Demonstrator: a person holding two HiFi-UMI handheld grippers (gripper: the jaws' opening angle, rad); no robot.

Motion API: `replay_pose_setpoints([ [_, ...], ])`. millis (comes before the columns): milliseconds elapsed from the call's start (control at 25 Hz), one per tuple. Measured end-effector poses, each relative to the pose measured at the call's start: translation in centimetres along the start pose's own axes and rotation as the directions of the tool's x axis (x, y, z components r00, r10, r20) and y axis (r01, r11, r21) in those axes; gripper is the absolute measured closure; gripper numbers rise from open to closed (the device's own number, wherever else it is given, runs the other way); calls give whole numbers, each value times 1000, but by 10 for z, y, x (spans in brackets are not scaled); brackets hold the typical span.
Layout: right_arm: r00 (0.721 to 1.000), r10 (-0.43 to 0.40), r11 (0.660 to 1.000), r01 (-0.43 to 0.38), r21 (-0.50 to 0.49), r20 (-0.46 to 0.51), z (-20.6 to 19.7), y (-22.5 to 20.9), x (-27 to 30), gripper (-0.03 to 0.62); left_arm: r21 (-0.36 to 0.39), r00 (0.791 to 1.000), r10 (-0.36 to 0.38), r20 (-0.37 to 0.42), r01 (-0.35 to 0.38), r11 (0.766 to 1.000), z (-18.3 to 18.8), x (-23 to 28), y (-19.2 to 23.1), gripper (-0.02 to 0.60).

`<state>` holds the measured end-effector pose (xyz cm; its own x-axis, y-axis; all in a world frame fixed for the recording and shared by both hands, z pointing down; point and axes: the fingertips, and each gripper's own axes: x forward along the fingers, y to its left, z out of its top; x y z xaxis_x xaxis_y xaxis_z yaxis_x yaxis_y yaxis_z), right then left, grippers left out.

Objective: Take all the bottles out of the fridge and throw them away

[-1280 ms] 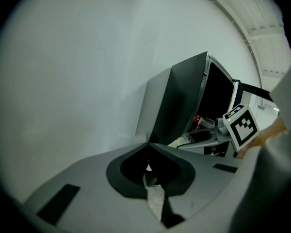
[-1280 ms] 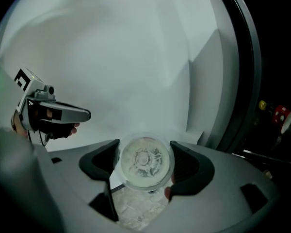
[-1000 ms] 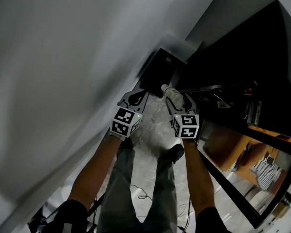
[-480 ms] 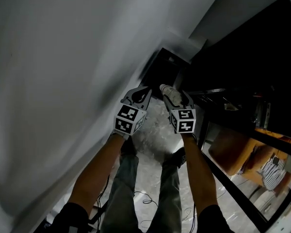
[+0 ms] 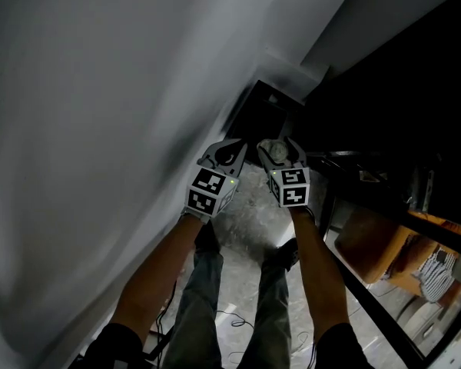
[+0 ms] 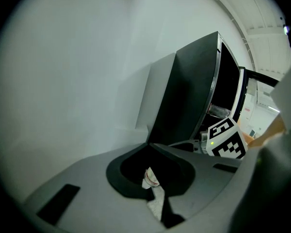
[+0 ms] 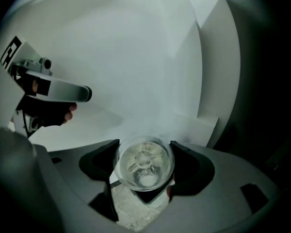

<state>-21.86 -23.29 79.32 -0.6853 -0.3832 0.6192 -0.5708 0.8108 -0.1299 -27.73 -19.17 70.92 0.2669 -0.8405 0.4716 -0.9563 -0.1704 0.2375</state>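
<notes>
Forearms stretched ahead, I hold one tool in each hand above the speckled grey floor [image 5: 250, 206], with my shoes and trouser legs below them. My left tool [image 5: 227, 151] has its jaws drawn together tip to tip, so they ring a small dark hollow and grip nothing. Through the slit under that hollow a pale scrap shows, and I cannot tell what it is. My right tool [image 5: 280, 147] sits just beside the left one at about the same height. Its jaws are partly apart and pressed on either side of a clear plastic bottle [image 7: 144, 163]. The bottle's round moulded base faces the tool's own camera and its length points away from me. Just past both tools stands a black box-like thing [image 5: 263, 112], tucked under a white ledge [image 5: 296, 69]. A broad white wall [image 5: 100, 91] fills my left, and a dark open fridge [image 5: 399, 106] fills my right.
</notes>
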Motion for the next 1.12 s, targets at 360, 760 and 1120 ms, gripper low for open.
replay_pose_setpoints([
  [360, 1000, 0, 1000, 0, 8, -5, 9, -5, 22, 258, -15, 1000, 5, -9, -5, 1000, 1, 9, 11, 581],
  [760, 999, -32, 999, 30, 34, 42, 16, -7, -11, 269, -28, 1000, 8, -5, -8, 1000, 2, 6, 2, 581],
  [1120, 980, -160, 982, 147, 119, 116, 63, -8, -117, 585, -23, 999, 2, 40, -1, 1000, 52, -30, -48, 581],
])
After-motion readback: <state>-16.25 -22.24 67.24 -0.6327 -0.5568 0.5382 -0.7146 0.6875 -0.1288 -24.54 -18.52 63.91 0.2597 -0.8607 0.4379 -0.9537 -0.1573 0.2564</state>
